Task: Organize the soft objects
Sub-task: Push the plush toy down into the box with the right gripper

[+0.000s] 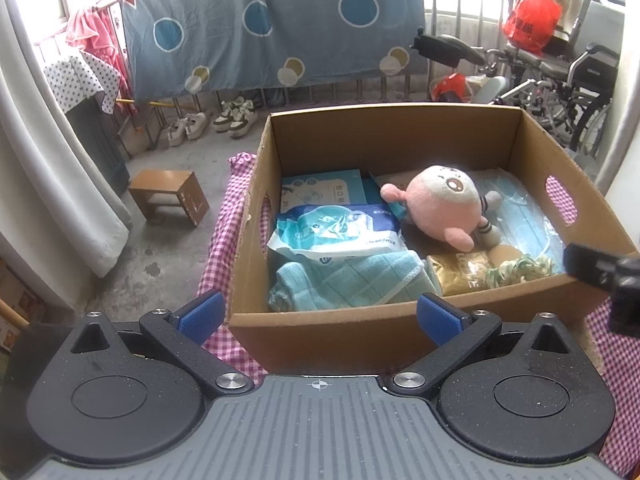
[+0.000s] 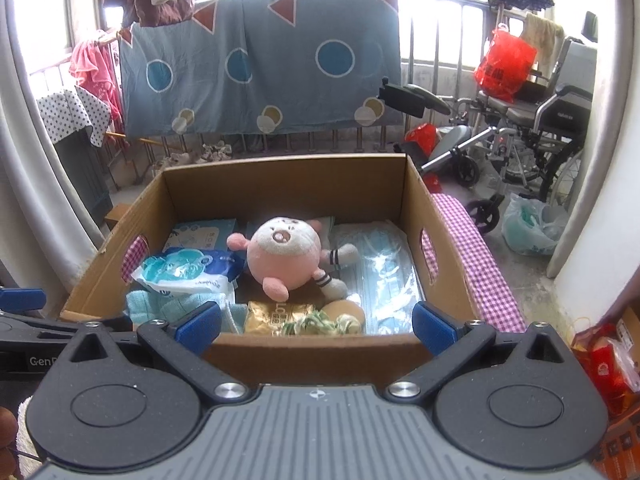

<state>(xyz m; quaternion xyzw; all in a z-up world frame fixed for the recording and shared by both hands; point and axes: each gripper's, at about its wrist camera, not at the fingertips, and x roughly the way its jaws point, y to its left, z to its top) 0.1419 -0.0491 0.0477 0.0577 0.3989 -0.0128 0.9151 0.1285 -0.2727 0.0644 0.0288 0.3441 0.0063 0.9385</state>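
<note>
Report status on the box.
Left gripper open, empty; right gripper open, empty. Plush lies in box on packs. Nothing blocking.

We see our left gripper (image 1: 320, 318) built of matte black plastic: two blue ribbed fingertips (image 1: 202, 316), black linkage bars behind them pinned with silver screws, two round black housings, and between those a grey ridged plate bearing a white crosshair mark. Our right gripper (image 2: 318, 322) looks identical.
</note>
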